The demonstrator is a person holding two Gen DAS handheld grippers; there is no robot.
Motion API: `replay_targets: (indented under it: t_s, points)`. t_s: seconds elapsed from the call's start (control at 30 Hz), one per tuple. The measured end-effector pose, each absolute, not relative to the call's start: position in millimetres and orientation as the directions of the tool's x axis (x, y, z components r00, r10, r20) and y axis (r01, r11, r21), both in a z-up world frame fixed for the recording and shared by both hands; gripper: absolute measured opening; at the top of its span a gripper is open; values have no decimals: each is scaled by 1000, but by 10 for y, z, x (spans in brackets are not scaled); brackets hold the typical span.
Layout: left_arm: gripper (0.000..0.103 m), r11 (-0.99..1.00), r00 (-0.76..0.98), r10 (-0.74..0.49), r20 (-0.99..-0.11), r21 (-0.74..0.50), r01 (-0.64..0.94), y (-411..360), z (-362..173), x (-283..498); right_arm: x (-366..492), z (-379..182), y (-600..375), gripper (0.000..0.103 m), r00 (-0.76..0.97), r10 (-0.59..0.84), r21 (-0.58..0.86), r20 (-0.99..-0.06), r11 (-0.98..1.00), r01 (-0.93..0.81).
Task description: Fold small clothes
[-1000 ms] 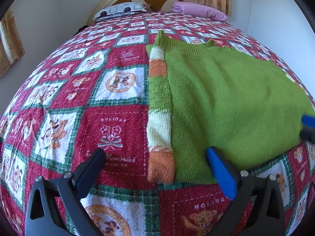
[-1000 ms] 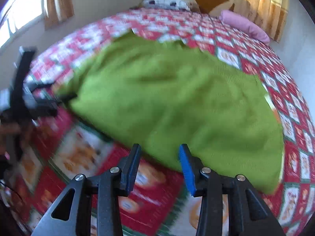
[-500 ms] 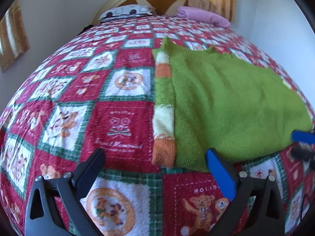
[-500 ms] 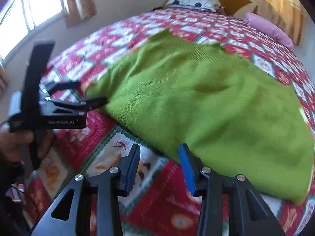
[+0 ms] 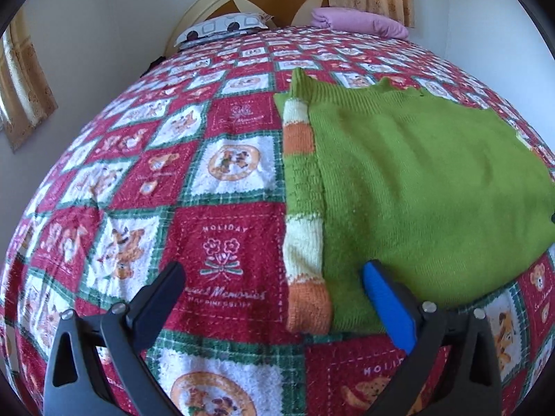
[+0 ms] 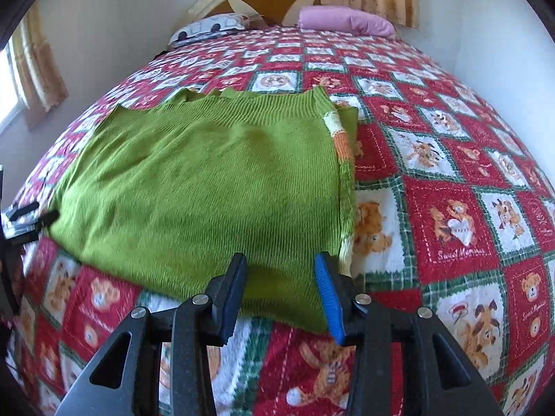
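Left tongs (image 5: 270, 298) stand wide open, holding nothing, above the bed (image 5: 222, 215) near its front edge. Green sweater (image 5: 416, 187) lies flat there, striped sleeve (image 5: 303, 208) folded alongside. Right tongs (image 6: 281, 294) hang part open, empty, over the sweater's near hem.

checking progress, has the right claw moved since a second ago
Yes. The right claw slid right along the sweater's near hem, from its left part to the striped sleeve corner.
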State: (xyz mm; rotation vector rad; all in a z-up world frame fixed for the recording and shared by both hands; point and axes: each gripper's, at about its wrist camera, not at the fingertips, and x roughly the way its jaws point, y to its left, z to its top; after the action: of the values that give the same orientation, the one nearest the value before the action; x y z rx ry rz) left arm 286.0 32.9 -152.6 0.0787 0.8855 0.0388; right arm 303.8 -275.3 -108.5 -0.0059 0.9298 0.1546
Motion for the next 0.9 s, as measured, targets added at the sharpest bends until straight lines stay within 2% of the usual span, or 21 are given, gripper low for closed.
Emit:
replay_targets:
  t_s: [0.27, 0.5, 0.77, 0.9]
  points:
    - [103, 1000, 611, 9, -792, 15, 5, 388, -1578, 2786, 2919, -1126, -2726, 43, 578, 126, 73, -807, 991, -113]
    - [103, 1000, 614, 16, -789, 29, 10, 373, -1579, 2740, 2825, -1147, -2702, 43, 585, 110, 48, -804, 992, -119]
    - [103, 1000, 618, 6, -786, 18, 13, 397, -1572, 2675, 2770, -1142, -2649, 43, 587, 76, 11, -806, 994, -113]
    - [103, 999, 617, -41, -786, -42, 13, 484, -1531, 2633, 2702, -981, -2572, 43, 597, 32, -58, -802, 990, -131]
